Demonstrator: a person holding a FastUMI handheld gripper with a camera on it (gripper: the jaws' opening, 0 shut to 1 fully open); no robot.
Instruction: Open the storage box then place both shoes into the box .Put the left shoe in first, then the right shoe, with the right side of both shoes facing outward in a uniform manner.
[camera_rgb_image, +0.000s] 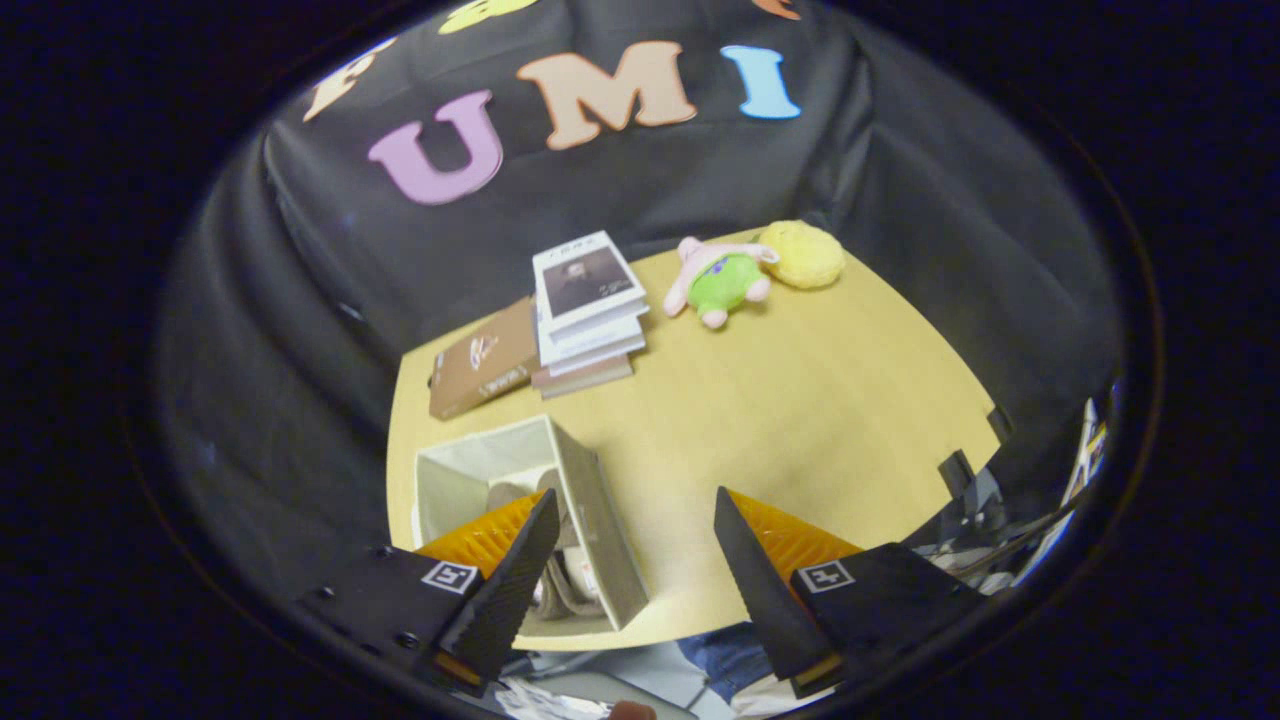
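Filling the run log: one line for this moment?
gripper: open, holding nothing | storage box: open, shoe inside | books, plush toys: beyond

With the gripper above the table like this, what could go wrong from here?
1. The storage box stands near the table edge; a push from the open gripper might slide it off.
2. A shoe seems to lie inside, partly hidden by a finger, so its facing is hard to check.
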